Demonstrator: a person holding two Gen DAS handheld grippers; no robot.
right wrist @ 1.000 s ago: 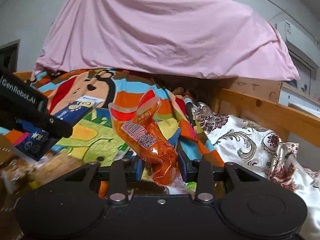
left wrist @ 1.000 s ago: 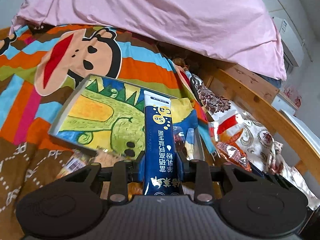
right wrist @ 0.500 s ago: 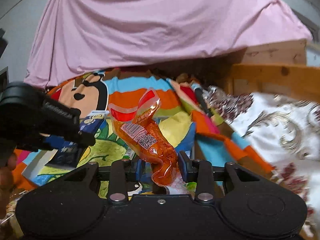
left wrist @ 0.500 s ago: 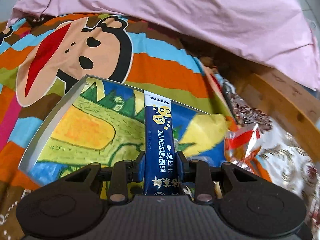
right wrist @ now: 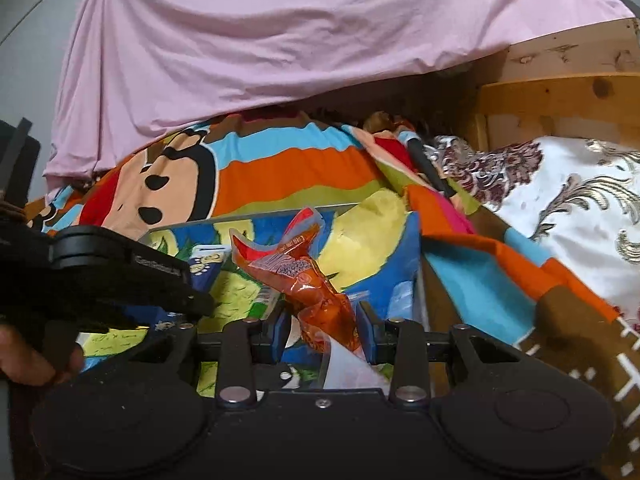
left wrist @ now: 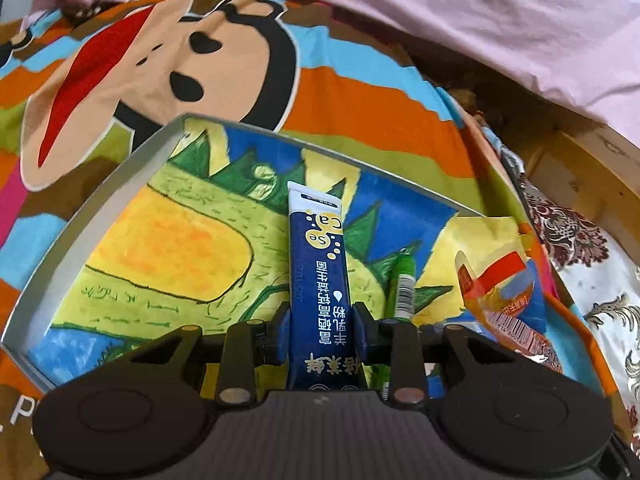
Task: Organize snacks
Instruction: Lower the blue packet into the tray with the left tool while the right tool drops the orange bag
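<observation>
A: Looking along our left gripper, we have it clamped on the dark blue sachet, pads on both long edges near its lower end. The sachet hangs over the dinosaur-printed tray on the bed, long axis running straight away from us, white sealed end pointing at the far rim.

B: A green stick already lies in the tray just beside it, roughly parallel. We should probably lower until the sachet lies flat alongside that stick, then let go, so it doesn't tip across it.

A: And the orange snack pack shows at the tray's right side.

B: Switching to the right view: our right gripper grips that orange snack pack at its lower end. Its long axis leans up and to the left, red sealed top pointing towards the tray's back wall.

A: The left gripper crowds the left there, with a hand beneath. We'd set the pack down in the free right part, keeping both tools apart.
</observation>
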